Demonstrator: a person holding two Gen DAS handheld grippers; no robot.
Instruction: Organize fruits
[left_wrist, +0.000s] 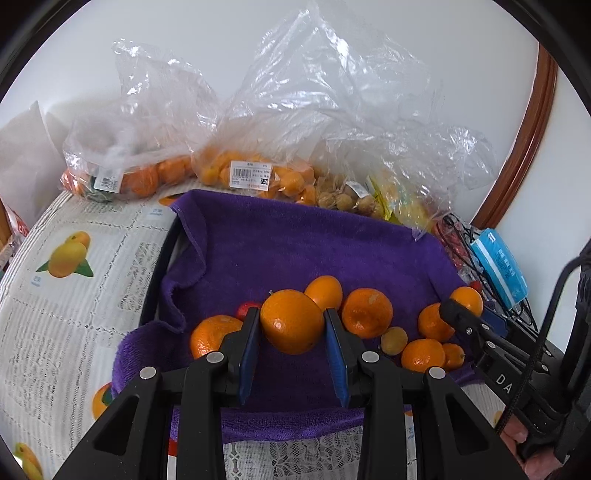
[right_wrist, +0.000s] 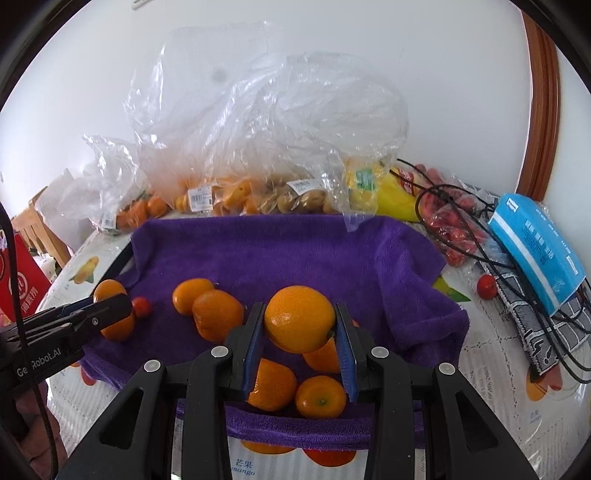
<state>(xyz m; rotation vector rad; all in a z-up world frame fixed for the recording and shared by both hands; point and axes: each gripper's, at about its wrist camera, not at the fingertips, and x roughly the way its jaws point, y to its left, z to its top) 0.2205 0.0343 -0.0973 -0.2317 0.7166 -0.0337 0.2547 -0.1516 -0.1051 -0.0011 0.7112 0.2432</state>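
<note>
A purple towel (left_wrist: 303, 243) lines a tray, also in the right wrist view (right_wrist: 295, 251). My left gripper (left_wrist: 291, 325) is shut on an orange (left_wrist: 291, 321) and holds it above the towel's near part. My right gripper (right_wrist: 300, 321) is shut on another orange (right_wrist: 300, 318) over the towel's near right part. Several loose oranges (left_wrist: 366, 313) and a small red fruit (left_wrist: 246, 308) lie on the towel. The right gripper's tip (left_wrist: 456, 314) shows in the left view with its orange (left_wrist: 467, 300); the left gripper's tip (right_wrist: 110, 308) shows in the right view.
Clear plastic bags of oranges (left_wrist: 255, 177) and small yellow fruit (left_wrist: 351, 199) stand behind the tray against the wall. A blue packet (right_wrist: 535, 243), black cables (right_wrist: 480, 236), a bag of red fruit (right_wrist: 450, 229) and a loose red fruit (right_wrist: 485, 286) lie at the right. A fruit-print tablecloth (left_wrist: 66, 295) covers the table.
</note>
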